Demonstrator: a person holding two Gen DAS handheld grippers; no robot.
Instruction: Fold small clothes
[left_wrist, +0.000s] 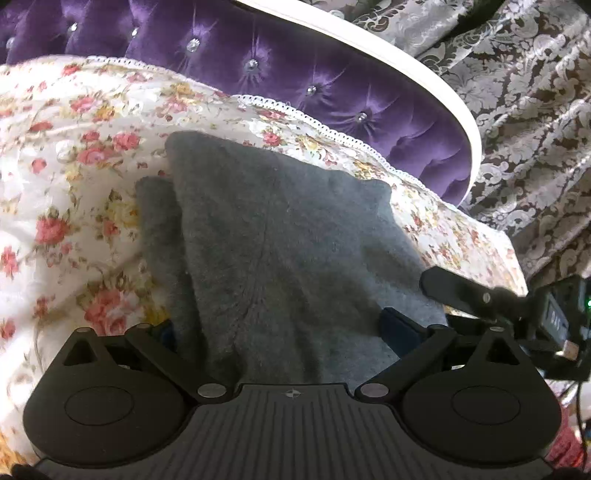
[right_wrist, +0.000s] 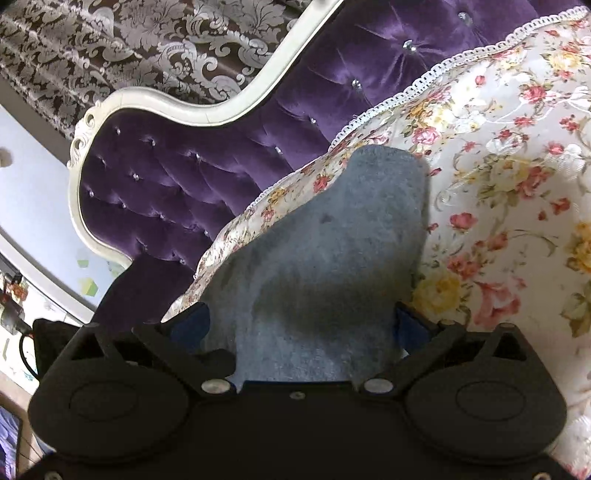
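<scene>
A grey fleecy garment (left_wrist: 280, 236) lies folded on the floral bedspread (left_wrist: 74, 184), with a narrower layer sticking out along its left side (left_wrist: 159, 229). My left gripper (left_wrist: 280, 328) stands open at its near edge. The cloth runs between the widely spread blue pads (left_wrist: 397, 326), which do not pinch it. In the right wrist view the same garment (right_wrist: 325, 251) reaches from the bedspread (right_wrist: 517, 184) in between the jaws of my right gripper (right_wrist: 301, 325). That gripper is also open, its blue pads (right_wrist: 412, 325) far apart on either side of the cloth. One black finger of the right gripper (left_wrist: 458, 291) shows beside the garment's right edge.
A purple tufted headboard (left_wrist: 295, 74) with a white frame (right_wrist: 184, 107) stands behind the bed. Patterned brown and silver drapery (left_wrist: 535, 129) hangs beyond it. The bed's lace-trimmed edge (left_wrist: 332, 133) runs just behind the garment. Floral bedspread extends to the left of the garment.
</scene>
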